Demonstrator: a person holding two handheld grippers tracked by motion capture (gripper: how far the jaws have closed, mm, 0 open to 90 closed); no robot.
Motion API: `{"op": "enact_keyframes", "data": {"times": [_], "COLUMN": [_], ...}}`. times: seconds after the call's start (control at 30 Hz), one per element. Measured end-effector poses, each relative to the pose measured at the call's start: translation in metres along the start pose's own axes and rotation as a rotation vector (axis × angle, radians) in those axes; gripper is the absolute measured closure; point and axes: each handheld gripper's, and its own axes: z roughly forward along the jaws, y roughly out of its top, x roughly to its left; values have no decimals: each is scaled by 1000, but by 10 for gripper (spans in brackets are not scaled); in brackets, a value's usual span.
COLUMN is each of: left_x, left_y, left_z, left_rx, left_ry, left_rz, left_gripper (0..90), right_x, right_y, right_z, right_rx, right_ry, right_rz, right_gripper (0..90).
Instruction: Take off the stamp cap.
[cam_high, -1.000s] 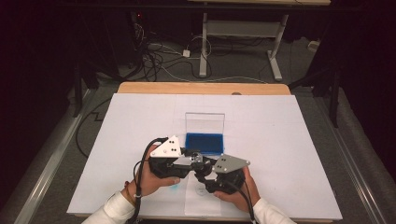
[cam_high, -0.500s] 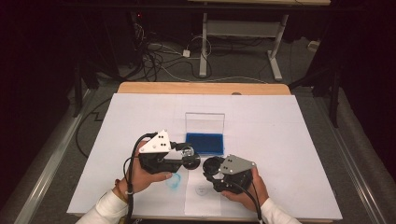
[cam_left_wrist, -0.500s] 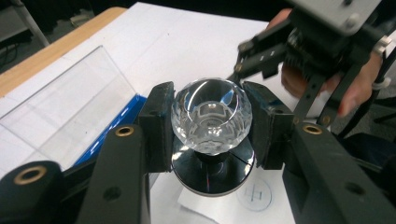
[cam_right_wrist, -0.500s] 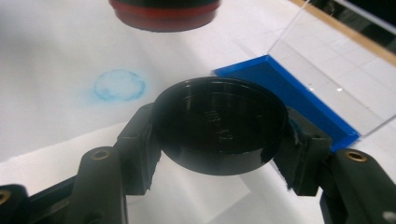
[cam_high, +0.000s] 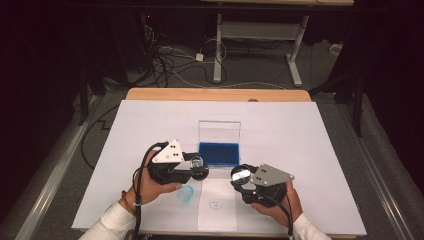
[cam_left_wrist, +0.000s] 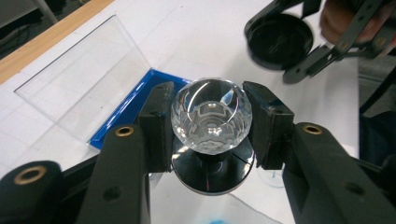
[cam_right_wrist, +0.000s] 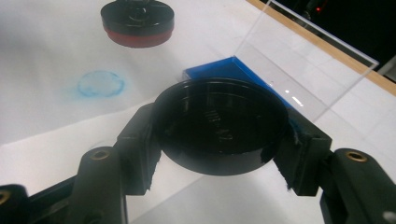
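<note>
White paper covers the bench (cam_high: 310, 145). Left hand-held gripper (cam_left_wrist: 211, 122) clamps the crystal-knobbed black round stamp (cam_left_wrist: 211, 116); right hand-held gripper (cam_right_wrist: 219, 135) grips its black round cap (cam_right_wrist: 219, 123). Uncapped, it likely needs inking at the blue pad (cam_high: 219, 153) next.

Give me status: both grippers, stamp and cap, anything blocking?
Left gripper shut on stamp, above the table. Right gripper shut on black cap, apart from stamp. Open blue ink pad just beyond; nothing between them.
</note>
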Motion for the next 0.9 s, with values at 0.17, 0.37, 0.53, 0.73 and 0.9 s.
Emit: {"op": "enact_keyframes", "data": {"times": [0.17, 0.37, 0.53, 0.73, 0.9], "left_x": [1, 4, 8, 17, 23], "left_y": [-1, -1, 3, 9, 16], "left_z": [0, 0, 0, 6, 14], "left_rx": [11, 16, 16, 15, 21], "left_ry": [15, 26, 42, 38, 43], "left_rz": [6, 3, 8, -4, -3], "left_gripper": [545, 545, 545, 545, 545], "right_x": [-3, -7, -11, -18, -23], "right_y": [-5, -13, -21, -32, -43], "right_z": [-8, -20, -30, -42, -51], "right_rx": [4, 6, 15, 24, 31], "right_ry": [-18, -42, -61, -87, -110], "right_rz": [3, 7, 14, 42, 68], "right_gripper": [390, 390, 390, 390, 390]}}
